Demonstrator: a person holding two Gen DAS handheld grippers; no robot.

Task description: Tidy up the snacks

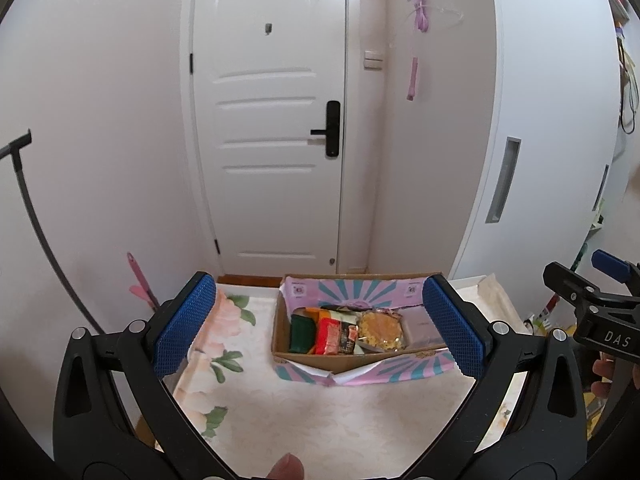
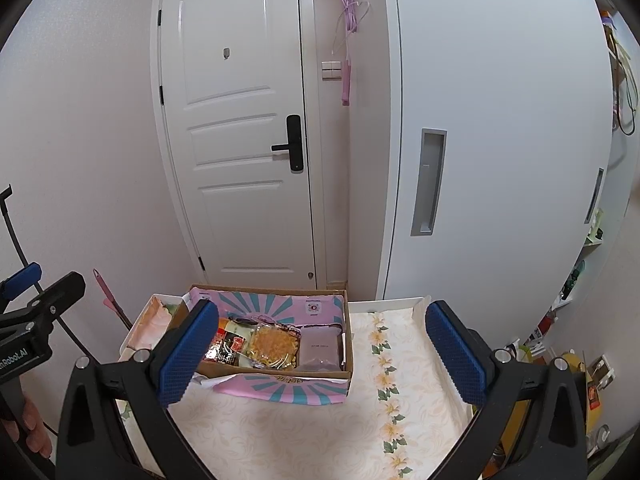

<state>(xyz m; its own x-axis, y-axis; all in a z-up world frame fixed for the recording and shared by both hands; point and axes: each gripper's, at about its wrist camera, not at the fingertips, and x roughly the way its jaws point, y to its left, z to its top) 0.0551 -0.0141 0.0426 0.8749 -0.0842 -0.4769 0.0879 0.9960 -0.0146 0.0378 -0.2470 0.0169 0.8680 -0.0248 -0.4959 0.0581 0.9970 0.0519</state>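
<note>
A cardboard box [image 1: 340,364] with pink and teal flaps sits on the floral tablecloth [image 1: 320,420]. Inside lie a green packet [image 1: 302,332], a red packet [image 1: 332,336], a clear bag of yellow snacks [image 1: 380,330] and a pale mauve packet [image 1: 420,326]. My left gripper [image 1: 320,328] is open and empty, held back from the box. My right gripper [image 2: 322,354] is open and empty, also short of the box [image 2: 280,388], where the yellow snacks [image 2: 276,346], red packet [image 2: 226,346] and mauve packet [image 2: 322,348] show. The right gripper also shows at the left wrist view's right edge [image 1: 592,304].
A white door [image 1: 272,120] and a white cabinet [image 2: 500,140] stand behind the table. A pink-handled tool [image 1: 140,280] leans at the wall left of the table. Clutter [image 2: 580,380] sits on the floor to the right. A black stand [image 1: 24,200] rises at the left.
</note>
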